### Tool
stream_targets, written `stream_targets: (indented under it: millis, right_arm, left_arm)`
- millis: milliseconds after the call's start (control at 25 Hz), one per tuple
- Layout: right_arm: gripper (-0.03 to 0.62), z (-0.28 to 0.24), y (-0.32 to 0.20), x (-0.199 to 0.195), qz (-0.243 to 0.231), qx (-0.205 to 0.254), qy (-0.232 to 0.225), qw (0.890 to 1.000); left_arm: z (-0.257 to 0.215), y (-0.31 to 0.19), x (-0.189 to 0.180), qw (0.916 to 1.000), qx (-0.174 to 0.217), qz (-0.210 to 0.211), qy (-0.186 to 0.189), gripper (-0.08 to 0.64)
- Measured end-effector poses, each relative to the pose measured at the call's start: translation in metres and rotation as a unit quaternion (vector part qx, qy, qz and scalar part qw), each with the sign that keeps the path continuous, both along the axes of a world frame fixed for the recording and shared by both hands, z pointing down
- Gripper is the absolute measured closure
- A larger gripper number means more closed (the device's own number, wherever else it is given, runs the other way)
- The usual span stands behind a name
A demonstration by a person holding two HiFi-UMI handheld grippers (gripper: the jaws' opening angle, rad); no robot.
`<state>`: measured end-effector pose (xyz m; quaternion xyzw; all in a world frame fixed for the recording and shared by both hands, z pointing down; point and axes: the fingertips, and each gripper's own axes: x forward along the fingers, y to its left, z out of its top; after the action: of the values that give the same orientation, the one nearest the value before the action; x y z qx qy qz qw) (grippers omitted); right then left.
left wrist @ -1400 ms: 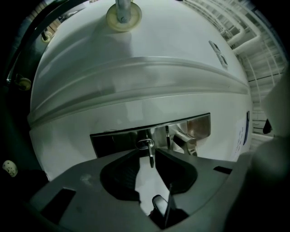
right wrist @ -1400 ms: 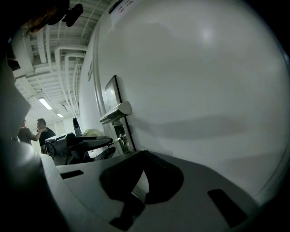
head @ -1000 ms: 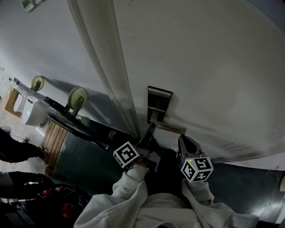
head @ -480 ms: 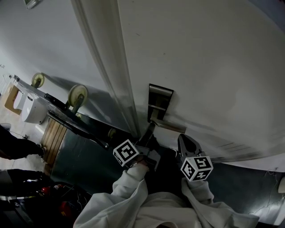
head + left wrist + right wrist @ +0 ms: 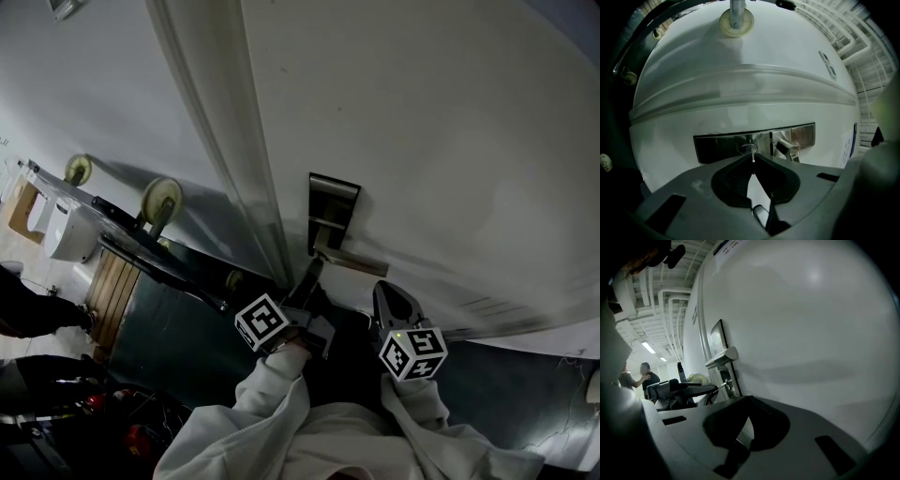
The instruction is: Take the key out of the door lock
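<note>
Nothing has moved since a second ago: left claw (image 5: 753, 162) pinches the small silver key (image 5: 753, 156) seated in the brushed-steel lock plate (image 5: 717, 146) on the white door (image 5: 740, 93); right claw (image 5: 748, 398) pressed together, empty, to its right.

1. A plain white wall (image 5: 103, 94) fills the head view's upper left.
2. The floor (image 5: 178, 347) is dark green.
3. A black-framed trolley (image 5: 141, 251) with pale wheels (image 5: 161, 201) sits near the wall.
4. A slatted wooden panel (image 5: 114, 295) and a white container (image 5: 67, 234) lie beside it.
5. In the right gripper view, pipes (image 5: 675, 305) cross the ceiling beside a lit strip lamp (image 5: 648, 347).
</note>
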<state>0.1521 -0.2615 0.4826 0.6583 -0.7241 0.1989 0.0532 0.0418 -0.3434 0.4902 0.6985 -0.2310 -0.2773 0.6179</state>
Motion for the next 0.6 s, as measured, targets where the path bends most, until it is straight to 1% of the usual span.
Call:
stream_targets:
  millis: [120, 440, 600]
  right_arm:
    - [0.540, -0.001, -0.001, 0.001, 0.002, 0.000, 0.000, 1.000]
    - [0.540, 0.004, -0.004, -0.017, -0.022, -0.005, 0.000, 1.000]
    - [0.540, 0.003, -0.008, -0.023, -0.033, -0.004, 0.003, 0.999]
  left_arm:
    - [-0.004, 0.006, -0.002, 0.9999, 0.002, 0.002, 0.014, 0.534]
    - [-0.005, 0.021, -0.016, 0.9996, 0.008, 0.016, 0.021, 0.534]
    - [-0.009, 0.026, -0.024, 0.9993, 0.016, 0.020, 0.026, 0.534]
